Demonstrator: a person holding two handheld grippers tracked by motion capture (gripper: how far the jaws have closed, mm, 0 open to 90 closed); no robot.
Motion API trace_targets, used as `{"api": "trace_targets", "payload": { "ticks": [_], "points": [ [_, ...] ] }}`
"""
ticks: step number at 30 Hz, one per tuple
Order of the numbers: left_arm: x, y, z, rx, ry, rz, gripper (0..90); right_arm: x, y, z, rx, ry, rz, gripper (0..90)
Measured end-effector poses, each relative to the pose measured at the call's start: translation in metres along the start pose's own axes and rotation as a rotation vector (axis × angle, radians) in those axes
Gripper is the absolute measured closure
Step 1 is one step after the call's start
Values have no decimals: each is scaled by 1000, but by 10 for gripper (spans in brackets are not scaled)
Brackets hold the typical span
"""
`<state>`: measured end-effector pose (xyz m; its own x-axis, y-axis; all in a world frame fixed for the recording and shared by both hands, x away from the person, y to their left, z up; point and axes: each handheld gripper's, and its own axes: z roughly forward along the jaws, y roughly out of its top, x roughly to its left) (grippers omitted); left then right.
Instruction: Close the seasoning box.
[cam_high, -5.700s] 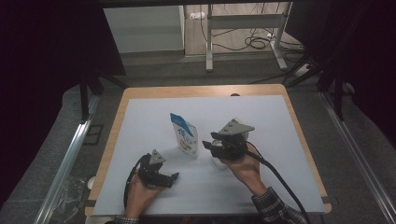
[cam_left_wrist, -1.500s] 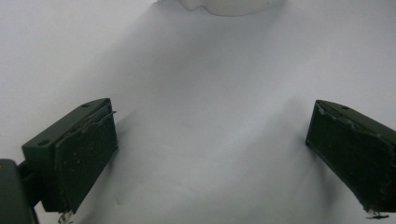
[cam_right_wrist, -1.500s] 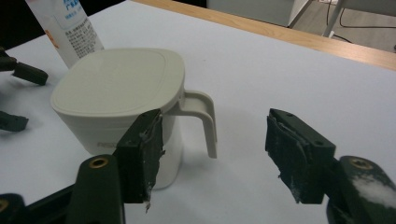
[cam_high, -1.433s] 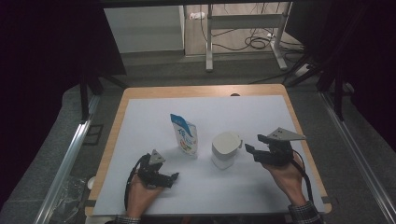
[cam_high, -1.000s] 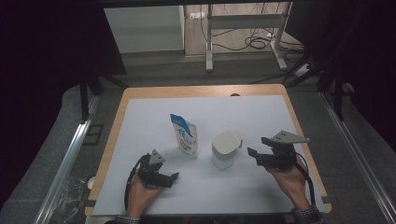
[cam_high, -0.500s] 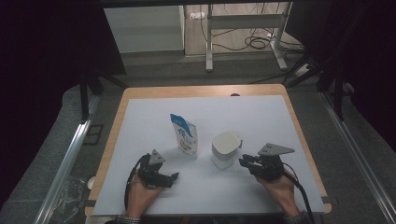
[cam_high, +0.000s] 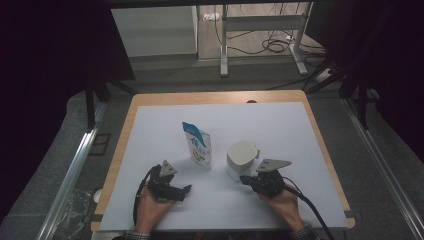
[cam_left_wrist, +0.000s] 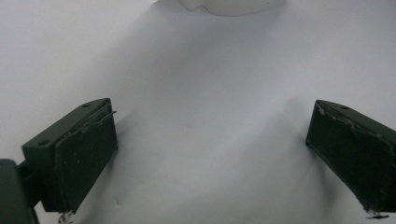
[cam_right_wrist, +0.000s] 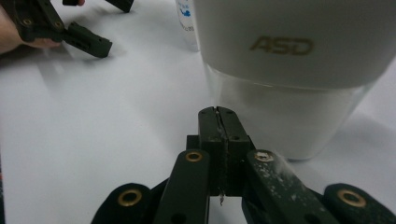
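In the high view, a white container (cam_high: 242, 159) with a lid stands near the middle of the white table sheet (cam_high: 280, 125), and a blue-and-white stand-up pouch (cam_high: 198, 145) stands upright just to its left, apart from it. The pouch's print is too small here to read. The right gripper (cam_high: 246, 179) lies low on the sheet just in front of the container's base, its tip pointing toward it. The left gripper (cam_high: 186, 189) rests on the sheet in front of the pouch, well apart from the right one.

In the left gripper view, the left gripper (cam_left_wrist: 210, 154) has its two black jaws spread wide with nothing between them but bare sheet (cam_left_wrist: 201, 93). The pads are worn and frayed at their edges. The white container's (cam_left_wrist: 229, 5) base peeks in at the top edge.

In the right gripper view, the right gripper (cam_right_wrist: 219, 122) has its jaws pressed flat together, having just been closing, with nothing held between them. The white container (cam_right_wrist: 289, 51) rises close ahead and slightly to the right, and this view gives what the others do not: the gold lettering "ASD" on its upper band, above a frosted, translucent lower part. Whether the jaw tips touch it I cannot tell. Behind its left edge a strip of the pouch (cam_right_wrist: 186, 23) shows with blue print, unreadable. At the upper left lie the left gripper's (cam_right_wrist: 93, 23) open jaws.
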<state>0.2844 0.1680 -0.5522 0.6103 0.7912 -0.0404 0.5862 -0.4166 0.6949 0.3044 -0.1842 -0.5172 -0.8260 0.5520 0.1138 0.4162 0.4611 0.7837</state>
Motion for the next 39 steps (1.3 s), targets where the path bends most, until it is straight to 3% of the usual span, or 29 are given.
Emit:
{"api": "trace_targets", "payload": {
  "ticks": [12,27,39],
  "points": [
    [0,0,0,0,0,1,20,2,5,13,1,3,-22,894],
    [0,0,0,0,0,1,20,3,16,30,16,-47,-60,894],
    [0,0,0,0,0,1,20,2,19,37,3,-59,-53,893]
  ]
}}
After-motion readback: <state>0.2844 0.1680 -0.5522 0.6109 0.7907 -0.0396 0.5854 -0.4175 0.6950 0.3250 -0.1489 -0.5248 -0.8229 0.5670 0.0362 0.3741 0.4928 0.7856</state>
